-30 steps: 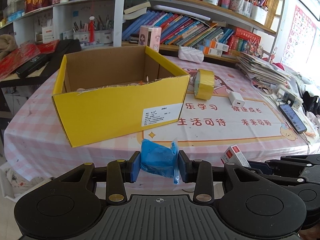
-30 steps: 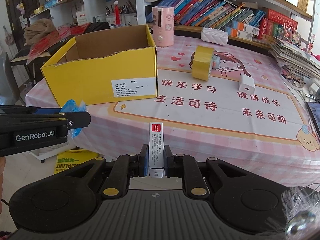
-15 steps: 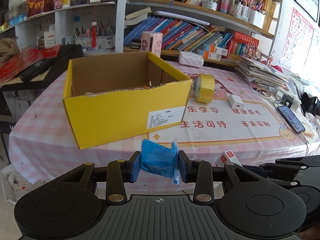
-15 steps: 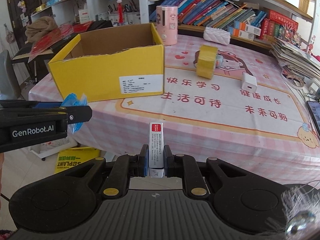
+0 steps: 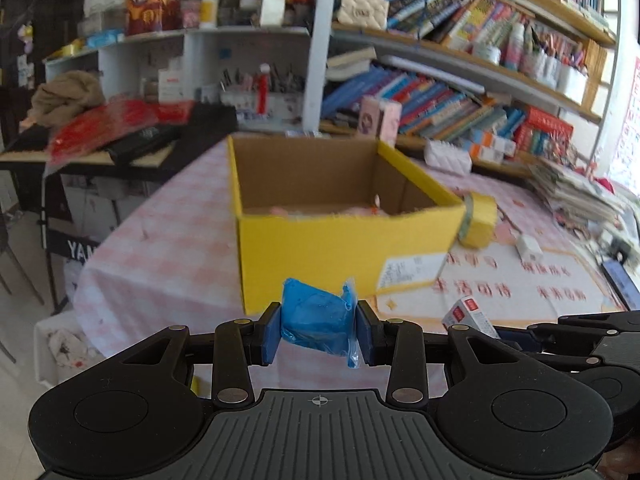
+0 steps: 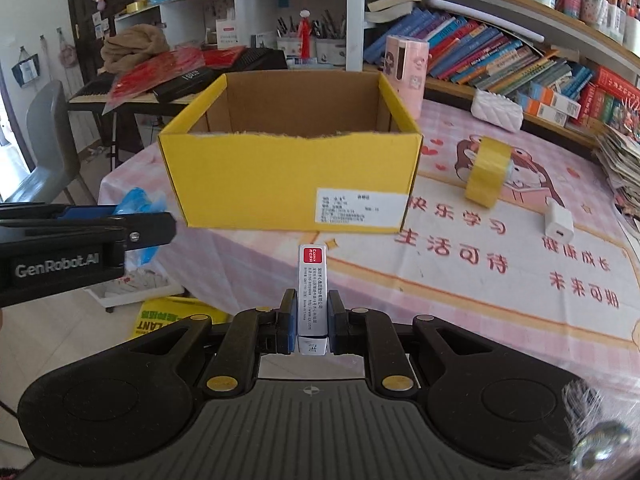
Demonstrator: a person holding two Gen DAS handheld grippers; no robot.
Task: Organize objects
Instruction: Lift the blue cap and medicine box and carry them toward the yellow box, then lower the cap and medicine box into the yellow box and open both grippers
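Observation:
An open yellow cardboard box (image 5: pixel 340 240) (image 6: pixel 288 176) stands on the pink checked table, with some pinkish items low inside it. My left gripper (image 5: pixel 318 326) is shut on a blue plastic packet (image 5: pixel 316 320), held in front of the box's near left corner, off the table edge. It shows at the left of the right wrist view (image 6: pixel 136 216). My right gripper (image 6: pixel 312 320) is shut on a slim white carton with a red label (image 6: pixel 312 288), upright, short of the box's front wall. The carton shows in the left wrist view (image 5: pixel 470 314).
A yellow tape roll (image 6: pixel 488 172), a white charger (image 6: pixel 558 220), a pink dispenser (image 6: pixel 404 72) and a white pouch (image 6: pixel 496 110) lie on the table right of the box. Bookshelves stand behind. A stack of papers (image 5: pixel 580 192) and a phone (image 5: pixel 620 284) are at far right.
Both grippers have swung left and closer to the box, still holding their items. The left wrist view now faces the box's near left corner.

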